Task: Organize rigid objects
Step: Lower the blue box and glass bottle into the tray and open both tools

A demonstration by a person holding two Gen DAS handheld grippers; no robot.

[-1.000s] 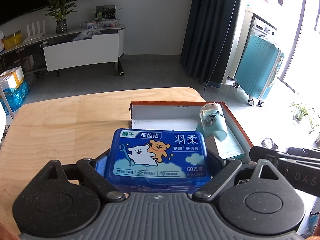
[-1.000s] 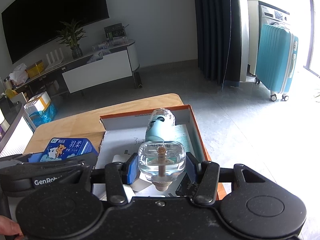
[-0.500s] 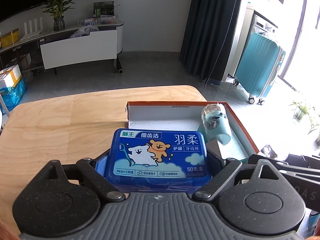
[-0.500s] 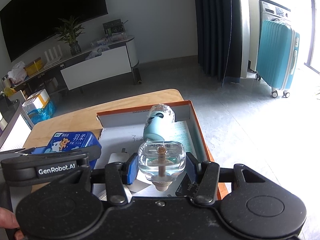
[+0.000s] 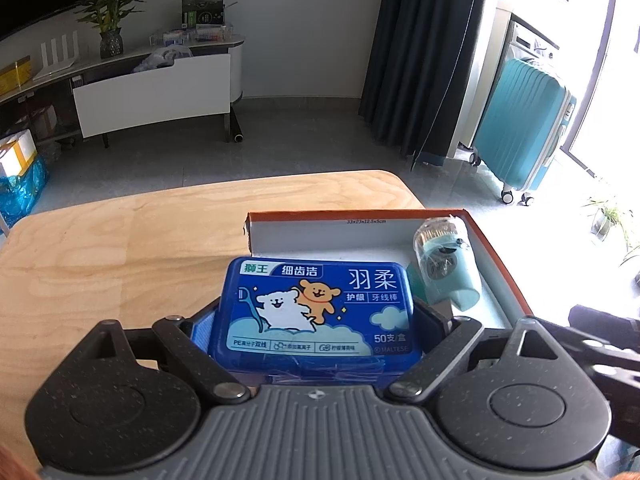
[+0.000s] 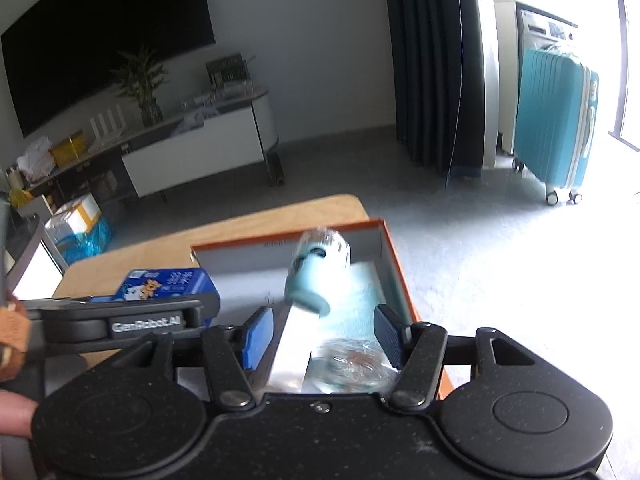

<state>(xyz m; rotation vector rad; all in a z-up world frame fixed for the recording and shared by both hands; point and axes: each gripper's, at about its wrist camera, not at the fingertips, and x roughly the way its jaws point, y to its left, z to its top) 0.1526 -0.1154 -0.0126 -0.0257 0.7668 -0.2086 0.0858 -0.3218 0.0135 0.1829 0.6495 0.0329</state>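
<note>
Daylight pours in from the right of both views, bleaching the grey tiled floor into white glare in the right wrist picture. The left wrist view is sharp and evenly lit. The right wrist view is smeared by motion blur: the pale blue cylindrical bottle and the clear glass bottle look streaked. Fisheye distortion bends the dark pleated curtain at the edges.

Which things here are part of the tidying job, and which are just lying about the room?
Part of the job: blue floss box in the left claw; clear bottle, just released as the right claw opened; teal bottle; orange-rimmed box.

Lying about: teal suitcase; potted plant; TV stand.
</note>
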